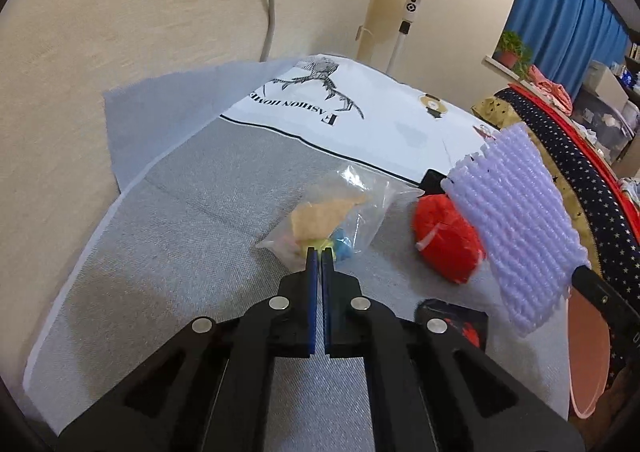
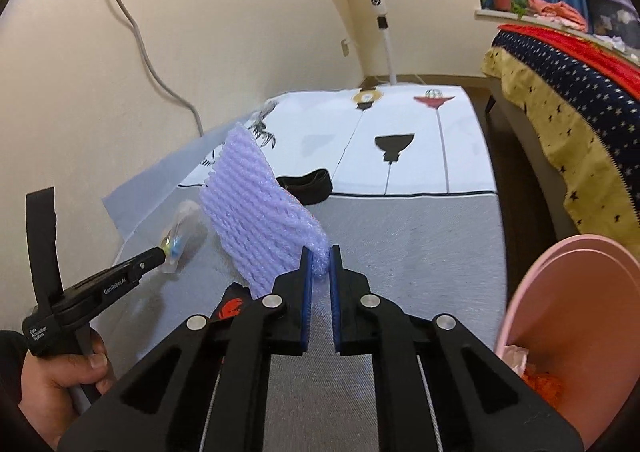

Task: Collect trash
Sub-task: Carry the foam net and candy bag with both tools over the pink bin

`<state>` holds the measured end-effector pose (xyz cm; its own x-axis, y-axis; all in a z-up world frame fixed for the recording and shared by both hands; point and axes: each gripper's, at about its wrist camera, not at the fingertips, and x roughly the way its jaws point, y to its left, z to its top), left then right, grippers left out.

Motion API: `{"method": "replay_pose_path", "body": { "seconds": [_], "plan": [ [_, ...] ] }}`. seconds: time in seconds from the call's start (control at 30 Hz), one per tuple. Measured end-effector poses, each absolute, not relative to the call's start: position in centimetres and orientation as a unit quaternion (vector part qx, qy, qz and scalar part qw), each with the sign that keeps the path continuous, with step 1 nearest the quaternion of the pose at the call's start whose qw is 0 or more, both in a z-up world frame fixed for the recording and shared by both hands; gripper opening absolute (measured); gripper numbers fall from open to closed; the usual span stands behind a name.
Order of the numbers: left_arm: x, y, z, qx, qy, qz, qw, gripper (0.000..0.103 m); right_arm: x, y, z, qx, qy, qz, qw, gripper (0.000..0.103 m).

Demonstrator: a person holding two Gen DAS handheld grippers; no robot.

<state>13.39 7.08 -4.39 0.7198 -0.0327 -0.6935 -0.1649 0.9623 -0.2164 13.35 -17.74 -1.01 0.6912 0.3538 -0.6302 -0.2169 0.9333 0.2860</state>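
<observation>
I am clamping the right tool (image 2: 319,266) on the foam net (image 2: 256,220), lifted near the pink bin (image 2: 568,316); the left tool (image 1: 320,258) is pinching the clear bag (image 1: 332,212) on the desk (image 1: 180,232). Thin grips risk slipping.

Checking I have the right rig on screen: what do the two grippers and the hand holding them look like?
Both the left gripper and right gripper are black, with blue pads and silver pivot pins. The left one carries white GenRobot.AI lettering and a black strap; the person's left hand shows a dark sleeve.
</observation>
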Motion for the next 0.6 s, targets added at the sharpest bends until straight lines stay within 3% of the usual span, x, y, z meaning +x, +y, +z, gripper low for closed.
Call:
{"method": "replay_pose_path", "body": {
  "seconds": [0.6],
  "plan": [
    [9.4,5.6,-0.6,-0.106,0.337,0.004,0.935,0.001,8.5,-20.0,3.7,0.074,0.311,0.098,0.942,0.008]
  ]
}}
